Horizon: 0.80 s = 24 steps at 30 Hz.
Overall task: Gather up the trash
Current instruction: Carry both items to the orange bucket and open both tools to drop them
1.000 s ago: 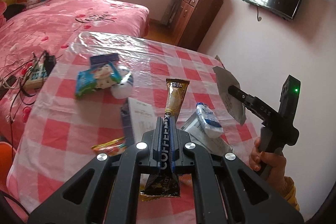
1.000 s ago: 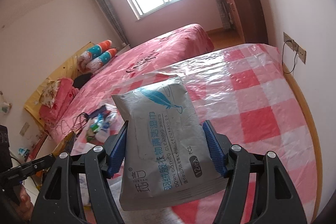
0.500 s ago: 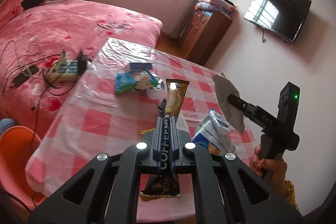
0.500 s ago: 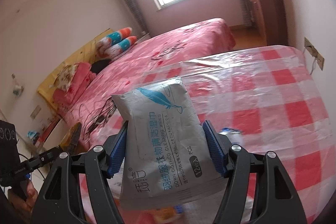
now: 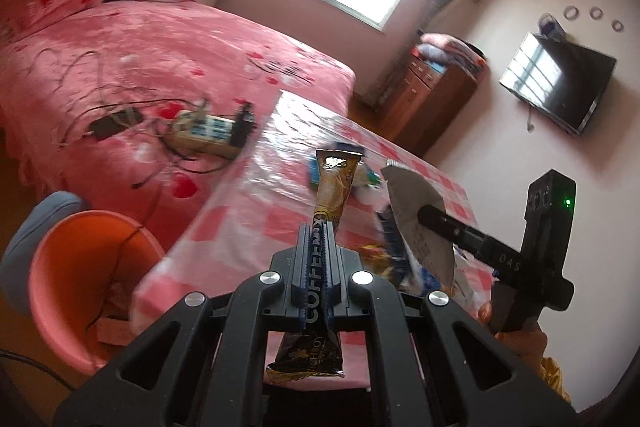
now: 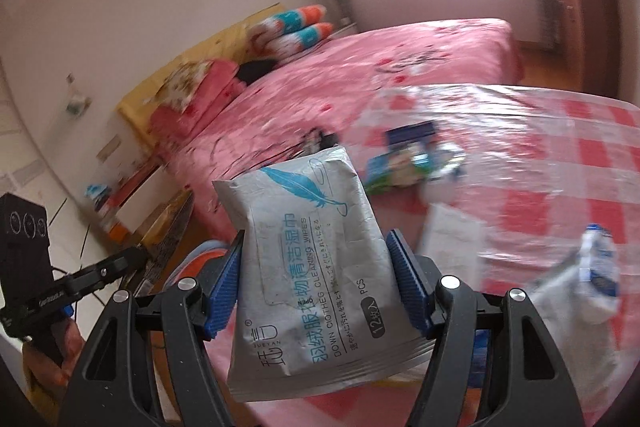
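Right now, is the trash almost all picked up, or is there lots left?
Nothing shows as binned yet. In hand: the left gripper pinches a coffee sachet, and the right gripper clamps a wet wipes pack. An orange bin sits beside the table. Left on the table: a green-blue wrapper, a white crumpled packet and a few smaller blurred bits.

Both views have swung left. In the left wrist view an orange bin [image 5: 86, 279] has entered the lower left, and the desk [image 5: 256, 215] has slid from centre to the right. In the right wrist view the blue-and-green packets [image 6: 404, 163] on the desk have moved into the right half, with the bed [image 6: 320, 87] filling more of the centre.
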Tool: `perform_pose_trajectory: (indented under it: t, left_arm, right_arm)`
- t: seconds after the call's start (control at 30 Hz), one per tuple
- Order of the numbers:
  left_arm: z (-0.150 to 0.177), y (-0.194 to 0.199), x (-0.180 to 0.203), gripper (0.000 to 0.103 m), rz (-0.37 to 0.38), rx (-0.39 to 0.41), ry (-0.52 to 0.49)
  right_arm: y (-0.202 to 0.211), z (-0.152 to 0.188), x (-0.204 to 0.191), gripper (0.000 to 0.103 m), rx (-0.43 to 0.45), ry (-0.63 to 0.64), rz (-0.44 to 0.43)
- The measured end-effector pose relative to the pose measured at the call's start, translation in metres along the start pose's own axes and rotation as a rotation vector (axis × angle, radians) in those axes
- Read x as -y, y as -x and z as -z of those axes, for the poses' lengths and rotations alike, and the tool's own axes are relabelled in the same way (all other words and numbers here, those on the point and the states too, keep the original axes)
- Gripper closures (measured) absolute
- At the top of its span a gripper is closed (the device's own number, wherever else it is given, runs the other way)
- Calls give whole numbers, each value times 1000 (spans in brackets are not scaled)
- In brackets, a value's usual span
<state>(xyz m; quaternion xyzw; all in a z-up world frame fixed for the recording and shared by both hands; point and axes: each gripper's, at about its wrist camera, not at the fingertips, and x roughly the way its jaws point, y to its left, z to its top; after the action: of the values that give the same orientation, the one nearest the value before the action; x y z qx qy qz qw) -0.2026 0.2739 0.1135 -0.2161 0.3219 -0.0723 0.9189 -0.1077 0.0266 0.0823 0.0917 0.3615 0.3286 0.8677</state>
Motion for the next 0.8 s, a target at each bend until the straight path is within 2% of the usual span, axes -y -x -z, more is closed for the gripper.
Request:
perform_pose_trajectory:
  t: [0.4,0.63,0.8]
  left_arm:
    - [13,48,-109,95,-186,60,205]
    - [27,48,-160,95,-248,62,324]
    - [35,39,-188,95,-286,56,389]
  right_arm:
    - [-91,16,-114,34,-165,185,-138]
    - [-135,27,-155,34,-236,236,-174]
    - [-168,31,-175,30,-269,236,-200]
